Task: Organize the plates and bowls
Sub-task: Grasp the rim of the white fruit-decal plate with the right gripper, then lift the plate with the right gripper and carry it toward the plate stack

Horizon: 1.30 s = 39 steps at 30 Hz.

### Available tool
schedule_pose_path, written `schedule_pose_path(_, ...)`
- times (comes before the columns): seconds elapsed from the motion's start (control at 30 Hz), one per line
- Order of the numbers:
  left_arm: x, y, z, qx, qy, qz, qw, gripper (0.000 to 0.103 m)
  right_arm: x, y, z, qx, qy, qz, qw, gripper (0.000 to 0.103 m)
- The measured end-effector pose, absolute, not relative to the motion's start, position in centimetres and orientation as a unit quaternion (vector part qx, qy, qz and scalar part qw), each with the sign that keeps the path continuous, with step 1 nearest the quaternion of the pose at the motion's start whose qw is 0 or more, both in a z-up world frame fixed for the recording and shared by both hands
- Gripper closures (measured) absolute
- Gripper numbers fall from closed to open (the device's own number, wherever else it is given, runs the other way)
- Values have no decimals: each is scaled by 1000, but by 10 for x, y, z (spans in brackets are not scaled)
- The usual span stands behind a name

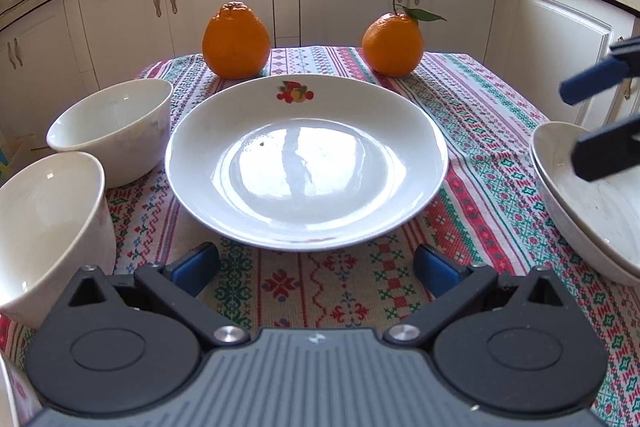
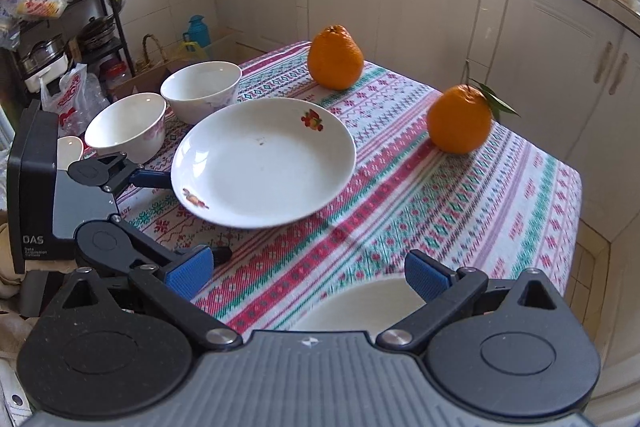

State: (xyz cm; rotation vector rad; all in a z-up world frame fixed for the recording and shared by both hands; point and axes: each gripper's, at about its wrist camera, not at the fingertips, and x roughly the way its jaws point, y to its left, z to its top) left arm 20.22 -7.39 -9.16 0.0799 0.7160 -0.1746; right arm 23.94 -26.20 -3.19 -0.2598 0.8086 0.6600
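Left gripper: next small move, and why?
Probably ease the left gripper forward, jaws around the near rim of the white fruit-print plate. The jaws are wide open and empty, and the plate lies just ahead, centred between them.

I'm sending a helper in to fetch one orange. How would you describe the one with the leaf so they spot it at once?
On the patterned tablecloth, look past the big white plate to the far edge, where two oranges sit apart. Take the leafy orange on the right, nearer the stacked plates. Unlike the bumpy-topped orange beside the bowls, it keeps a stem and green leaf.
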Motion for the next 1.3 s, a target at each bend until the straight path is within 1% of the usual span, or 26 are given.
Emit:
schedule_pose_path(0.2, 203, -74, -92, 38, 347, -79, 934, 0, 275, -241, -32, -135, 391, 356, 838, 0)
schedule_pose_path(0.33, 202, -72, -91, 33, 346, -77, 935, 3, 302, -228, -33, -140, 399, 381, 823, 0)
schedule_pose_path(0.4, 202, -71, -90, 33, 344, -76, 935, 4, 314, -222, -34, -141, 402, 388, 817, 0)
schedule_pose_path(0.47, 201, -70, -89, 33, 341, -75, 936, 10, 326, -215, -35, -147, 403, 398, 811, 0)
schedule_pose_path(0.53, 200, -70, -88, 32, 341, -74, 937, 12, 339, -206, -38, -158, 403, 411, 802, 0)
schedule_pose_path(0.6, 200, -69, -88, 34, 341, -76, 936, 12, 351, -199, -41, -165, 402, 422, 795, 3)
schedule_pose_path(0.63, 200, -69, -88, 34, 340, -78, 937, 15, 357, -195, -43, -167, 403, 428, 791, 4)
schedule_pose_path(0.67, 200, -69, -88, 35, 339, -79, 937, 18, 363, -192, -45, -167, 405, 434, 787, 9)
schedule_pose_path(0.7, 200, -69, -87, 36, 338, -79, 937, 19, 369, -190, -48, -167, 408, 438, 784, 15)
schedule_pose_path(0.77, 201, -69, -87, 36, 338, -81, 937, 20, 383, -184, -54, -168, 414, 437, 780, 17)
schedule_pose_path(0.8, 201, -69, -87, 35, 338, -83, 937, 21, 389, -183, -57, -165, 417, 438, 779, 20)
schedule_pose_path(0.93, 201, -70, -87, 37, 338, -86, 937, 21, 411, -177, -68, -150, 431, 444, 771, 26)
schedule_pose_path(1.0, 202, -70, -87, 37, 338, -87, 936, 21, 420, -174, -73, -146, 439, 449, 765, 31)
schedule_pose_path(1.1, 202, -70, -87, 37, 339, -88, 936, 21, 429, -169, -79, -139, 445, 466, 751, 35)
schedule_pose_path(1.3, 202, -69, -87, 37, 339, -90, 936, 21, 443, -166, -86, -113, 458, 488, 735, 42)
